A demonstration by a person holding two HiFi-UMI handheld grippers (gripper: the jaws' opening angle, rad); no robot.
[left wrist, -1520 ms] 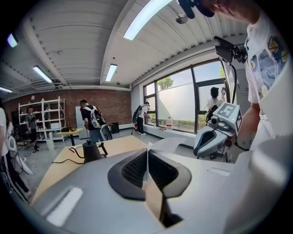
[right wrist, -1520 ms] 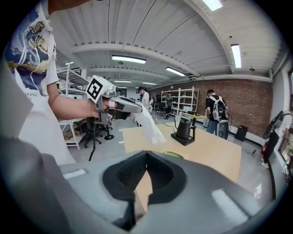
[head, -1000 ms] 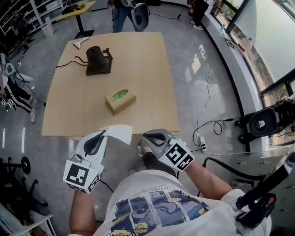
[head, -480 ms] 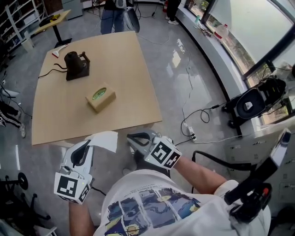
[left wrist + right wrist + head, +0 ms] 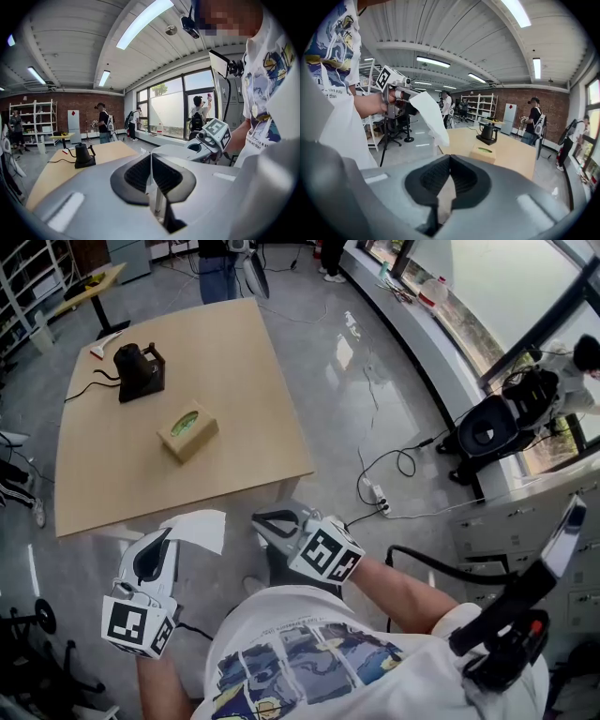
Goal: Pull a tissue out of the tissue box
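Your left gripper pinches the tissue by its near edge so the sheet hangs free, well clear of the tissue box on the far table, while your right gripper idles closed, empty.

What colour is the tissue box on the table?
Tan brown, with a green oval on top; the tissue box shows best in the head view.

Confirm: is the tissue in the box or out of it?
Out. The tissue hangs from the shut left gripper, short of the table, far from the tissue box standing on it.
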